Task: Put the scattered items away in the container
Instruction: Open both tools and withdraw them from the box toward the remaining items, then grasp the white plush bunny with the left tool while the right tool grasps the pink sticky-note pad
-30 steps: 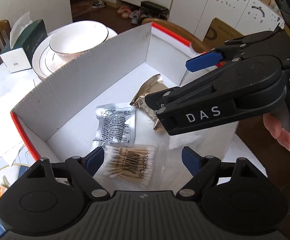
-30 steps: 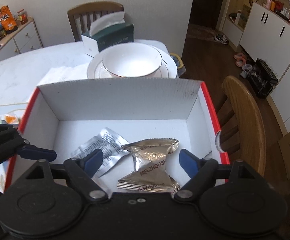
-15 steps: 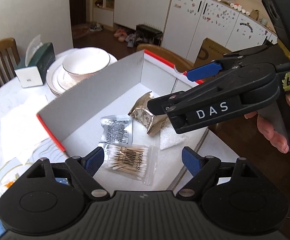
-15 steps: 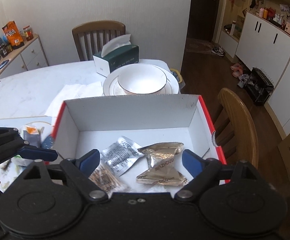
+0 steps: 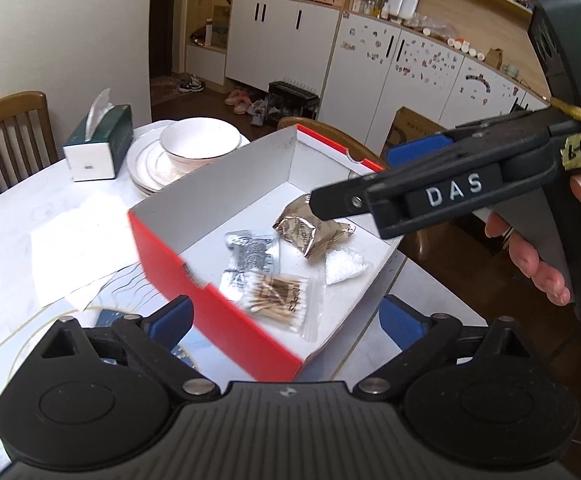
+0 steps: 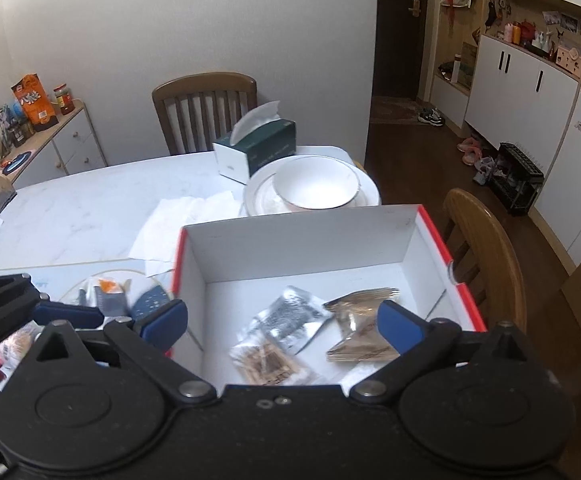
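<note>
A red-and-white cardboard box (image 5: 218, 308) (image 6: 298, 244) stands open on the table. Inside lie a bag of cotton swabs (image 5: 278, 296) (image 6: 268, 362), a silver sachet (image 5: 252, 256) (image 6: 290, 316), a gold snack packet (image 5: 304, 232) (image 6: 360, 330) and a small white bag (image 5: 344, 266). My left gripper (image 5: 286, 316) is open and empty, above the box's near corner. My right gripper (image 6: 282, 322) is open and empty above the box; its body shows in the left wrist view (image 5: 450, 188). Several more small items (image 6: 106, 294) lie on a plate left of the box.
A white bowl on stacked plates (image 6: 316, 188) and a green tissue box (image 6: 256, 150) stand behind the box, with paper napkins (image 6: 182, 222) beside them. Wooden chairs (image 6: 486, 248) stand at the table's right and far sides. The table edge runs just right of the box.
Both grippers have pulled up and back from the box, so more of it and the room shows. The items inside have not moved.
</note>
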`<action>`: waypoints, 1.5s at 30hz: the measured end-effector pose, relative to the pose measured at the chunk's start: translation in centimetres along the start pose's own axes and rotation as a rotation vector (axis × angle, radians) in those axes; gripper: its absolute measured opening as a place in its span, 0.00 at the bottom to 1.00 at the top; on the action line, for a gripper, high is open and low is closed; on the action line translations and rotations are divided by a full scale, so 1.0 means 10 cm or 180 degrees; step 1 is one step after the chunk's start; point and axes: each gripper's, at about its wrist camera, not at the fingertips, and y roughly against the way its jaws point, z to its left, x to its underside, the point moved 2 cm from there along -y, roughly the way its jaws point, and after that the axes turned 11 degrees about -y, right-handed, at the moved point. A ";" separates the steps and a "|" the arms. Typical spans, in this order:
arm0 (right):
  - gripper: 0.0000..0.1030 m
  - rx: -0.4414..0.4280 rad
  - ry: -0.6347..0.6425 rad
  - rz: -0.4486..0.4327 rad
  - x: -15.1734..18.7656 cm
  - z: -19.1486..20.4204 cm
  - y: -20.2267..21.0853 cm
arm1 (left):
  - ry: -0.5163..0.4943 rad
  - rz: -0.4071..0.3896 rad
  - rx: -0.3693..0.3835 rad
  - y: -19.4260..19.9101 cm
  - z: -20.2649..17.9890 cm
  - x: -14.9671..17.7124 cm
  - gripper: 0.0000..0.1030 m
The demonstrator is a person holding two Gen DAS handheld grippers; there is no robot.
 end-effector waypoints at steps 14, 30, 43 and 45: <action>0.98 -0.0035 0.0061 -0.0116 0.41 0.64 0.25 | 0.0112 -0.0188 -0.0127 0.62 0.40 0.61 0.97; 0.98 -0.0083 0.0296 -0.0248 1.25 1.51 0.37 | 0.0320 -0.0297 -0.0720 1.24 0.99 1.50 0.97; 0.97 -0.0155 0.0435 -0.0082 1.90 2.03 0.15 | 0.0461 -0.0151 -0.1022 1.35 1.23 2.07 0.97; 0.96 -0.0156 0.0460 -0.0059 1.98 2.08 0.12 | 0.0488 -0.0139 -0.1030 1.33 1.28 2.12 0.97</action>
